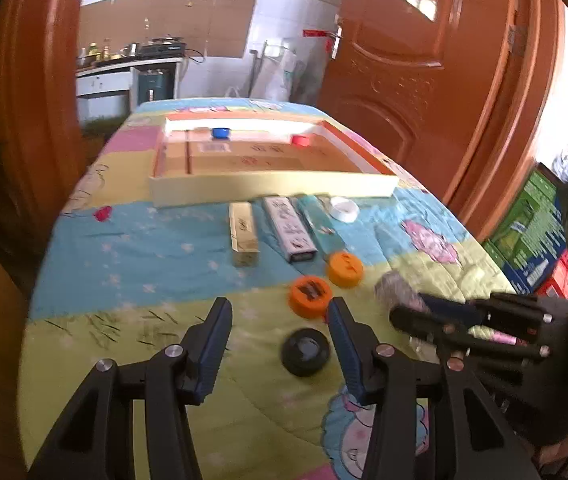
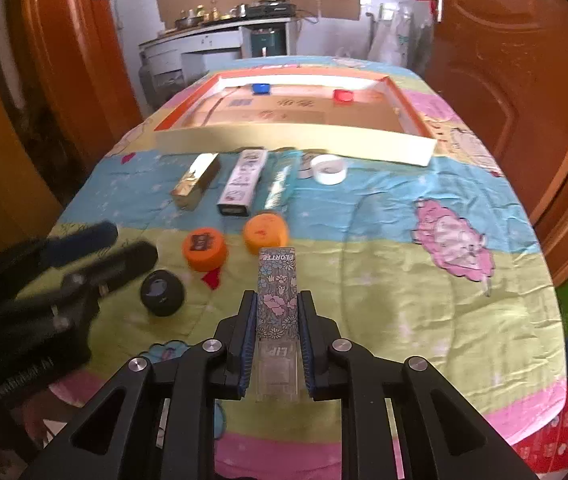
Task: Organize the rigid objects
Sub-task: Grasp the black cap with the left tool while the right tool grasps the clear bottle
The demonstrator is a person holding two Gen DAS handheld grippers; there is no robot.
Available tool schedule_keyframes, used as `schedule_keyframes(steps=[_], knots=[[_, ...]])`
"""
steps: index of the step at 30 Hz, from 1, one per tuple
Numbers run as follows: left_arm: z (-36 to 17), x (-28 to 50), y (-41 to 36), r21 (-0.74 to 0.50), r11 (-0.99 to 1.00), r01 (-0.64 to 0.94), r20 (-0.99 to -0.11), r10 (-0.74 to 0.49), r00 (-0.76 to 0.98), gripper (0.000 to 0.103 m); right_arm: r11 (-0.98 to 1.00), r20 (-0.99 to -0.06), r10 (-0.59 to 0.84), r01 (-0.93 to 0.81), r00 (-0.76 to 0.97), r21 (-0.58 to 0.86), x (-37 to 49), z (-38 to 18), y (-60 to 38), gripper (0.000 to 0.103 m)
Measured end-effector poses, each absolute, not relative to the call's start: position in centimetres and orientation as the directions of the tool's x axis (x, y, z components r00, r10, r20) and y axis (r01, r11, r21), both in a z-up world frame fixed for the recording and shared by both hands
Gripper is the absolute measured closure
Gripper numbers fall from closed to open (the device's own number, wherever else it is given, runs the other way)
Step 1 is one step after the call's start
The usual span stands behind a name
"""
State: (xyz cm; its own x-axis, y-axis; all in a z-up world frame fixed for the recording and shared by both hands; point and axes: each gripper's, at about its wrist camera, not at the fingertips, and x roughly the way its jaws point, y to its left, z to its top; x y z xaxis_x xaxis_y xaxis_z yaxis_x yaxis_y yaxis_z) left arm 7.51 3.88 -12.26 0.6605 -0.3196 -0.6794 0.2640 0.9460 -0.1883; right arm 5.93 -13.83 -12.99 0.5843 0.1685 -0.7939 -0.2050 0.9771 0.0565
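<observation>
My right gripper is shut on a slim floral lip-product box, held just above the cloth. My left gripper stands open over the cloth, with nothing between its fingers. A black cap lies by its right finger. Two orange caps sit just beyond. Further back lie a gold box, a white box, a teal box and a white ring. The shallow cardboard tray holds a blue cap and a red cap.
A colourful cartoon cloth covers the table. Orange wooden doors flank it on both sides. Printed cartons are stacked on the floor at the right. A kitchen counter stands beyond the far edge.
</observation>
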Motion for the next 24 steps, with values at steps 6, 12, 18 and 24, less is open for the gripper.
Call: schedule_keyframes(steps=[6,12,18,24], knots=[[-13.4,7.4,2.3,-0.159,0.942,0.295,-0.703,-0.318,0.637,0.053,0.981,-0.788,0.159,-0.182,0.595,0.06,5.7,-12.8,-14.9,0.083],[-14.7,7.2,1.6,-0.101,0.948,0.301,-0.712,-0.28,0.644,0.053,0.981,-0.791,0.167,-0.18,0.588,0.074,5.5,-13.1,-15.2,0.083],[-14.9,6.1,1.7,-0.076,0.955,0.287,-0.688,-0.258,0.678,0.073,0.981,-0.79,0.169,-0.178,0.589,0.077,5.4,-13.1,-15.3,0.083],[-14.4,6.3,2.4,-0.128,0.951,0.283,-0.686,-0.291,0.667,0.073,0.981,-0.786,0.171,-0.177,0.594,0.079,5.4,-13.0,-15.3,0.083]])
